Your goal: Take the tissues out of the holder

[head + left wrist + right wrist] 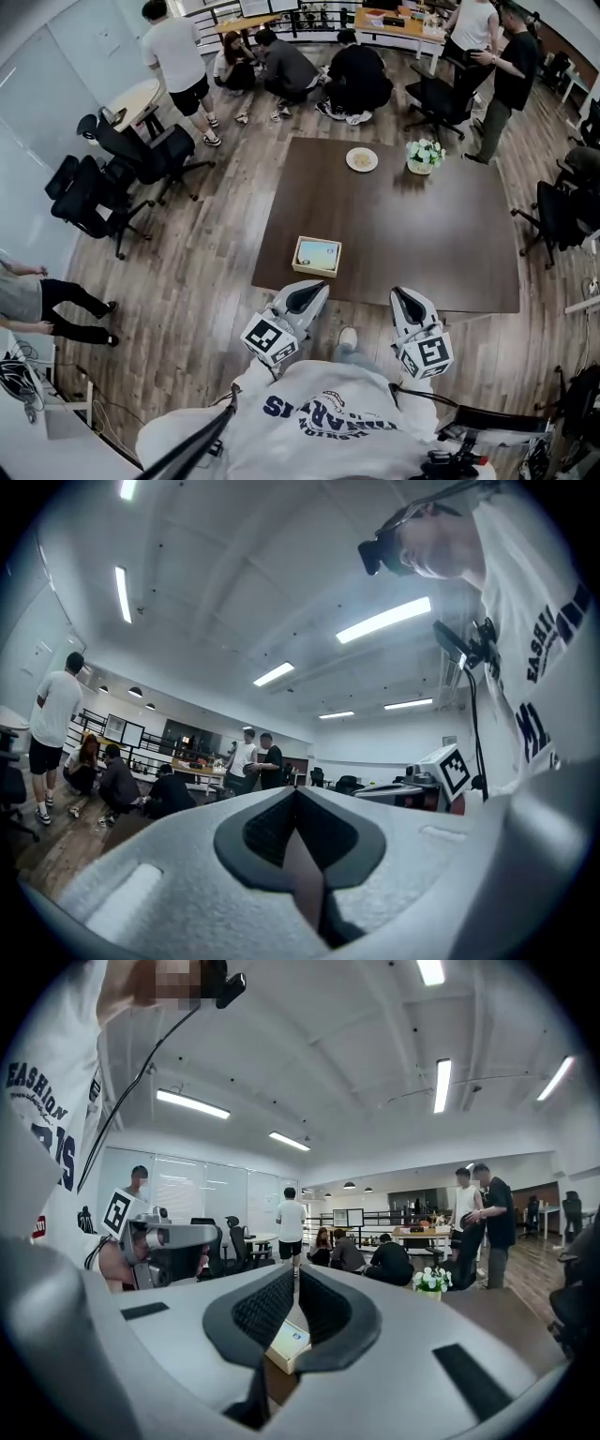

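Observation:
The tissue holder [317, 255], a shallow light wooden box with a pale tissue top, lies near the front edge of the dark brown table [441, 244]. Both grippers hover short of that edge, close to my chest, with their jaws aimed at the table. My left gripper [305, 298] is just in front of the holder, jaws together and empty [296, 794]. To its right, my right gripper [405, 302] is also shut with nothing in it [294, 1274]. In the right gripper view a corner of the holder [289, 1342] shows through the slit below the pads.
A plate [362, 159] and a small pot of white flowers [424, 155] stand at the table's far edge. Black office chairs [112, 169] are at the left and right. Several people crouch or stand beyond the table [309, 70].

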`<state>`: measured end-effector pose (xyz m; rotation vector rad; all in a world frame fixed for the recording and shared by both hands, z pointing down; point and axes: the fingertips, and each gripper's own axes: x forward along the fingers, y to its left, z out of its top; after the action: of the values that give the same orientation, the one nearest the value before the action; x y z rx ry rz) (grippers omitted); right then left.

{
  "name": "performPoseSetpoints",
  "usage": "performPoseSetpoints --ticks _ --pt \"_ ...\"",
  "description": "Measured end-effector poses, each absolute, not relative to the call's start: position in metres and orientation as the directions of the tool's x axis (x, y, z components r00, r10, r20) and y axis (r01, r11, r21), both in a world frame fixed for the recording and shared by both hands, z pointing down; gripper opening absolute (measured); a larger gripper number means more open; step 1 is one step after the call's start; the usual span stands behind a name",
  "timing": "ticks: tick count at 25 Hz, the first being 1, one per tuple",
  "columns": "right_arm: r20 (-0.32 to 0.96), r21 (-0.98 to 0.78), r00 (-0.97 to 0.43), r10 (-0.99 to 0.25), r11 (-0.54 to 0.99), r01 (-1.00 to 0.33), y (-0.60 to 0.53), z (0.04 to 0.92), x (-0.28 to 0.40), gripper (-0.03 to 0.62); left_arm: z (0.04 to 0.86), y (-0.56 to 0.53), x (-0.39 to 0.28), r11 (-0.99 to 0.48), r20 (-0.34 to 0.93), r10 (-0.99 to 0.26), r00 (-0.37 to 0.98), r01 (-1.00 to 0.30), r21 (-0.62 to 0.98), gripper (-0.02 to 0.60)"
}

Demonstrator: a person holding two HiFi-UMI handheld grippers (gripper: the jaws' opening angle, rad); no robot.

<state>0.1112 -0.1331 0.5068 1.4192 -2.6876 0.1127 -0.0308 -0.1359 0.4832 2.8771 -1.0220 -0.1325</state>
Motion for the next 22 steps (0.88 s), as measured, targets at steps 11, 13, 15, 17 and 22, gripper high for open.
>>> performPoseSetpoints --ticks 11,13,15,17,22 --pt "0.116 -0.045 -0.629 -0.769 0.628 -0.777 -0.224 0.507 0.137 0.012 0.470 -0.214 0.009 -0.734 -0.015 -0.675 0.737 -0.671 0.106 0.005" --pt "0.115 -0.048 -0.635 -0.764 0.634 -0.771 -0.231 0.505 0.138 0.012 0.472 -0.220 0.009 -0.726 -0.002 -0.683 0.731 -0.679 0.108 0.005" --pt "0.117 -0.051 -0.638 -0.761 0.637 -0.769 -0.235 0.505 0.138 0.012 0.475 -0.226 0.008 -0.718 0.003 -0.692 0.722 -0.688 0.111 0.005" --pt "0.122 -0.053 -0.640 -0.758 0.639 -0.767 -0.238 0.506 0.137 0.012 0.475 -0.231 0.005 -0.711 0.003 -0.698 0.716 -0.694 0.111 0.005" --pt "0.136 -0.068 -0.644 -0.753 0.641 -0.764 -0.242 0.510 0.127 0.012 0.475 -0.243 -0.005 -0.706 0.004 -0.703 0.711 -0.699 0.115 0.005"
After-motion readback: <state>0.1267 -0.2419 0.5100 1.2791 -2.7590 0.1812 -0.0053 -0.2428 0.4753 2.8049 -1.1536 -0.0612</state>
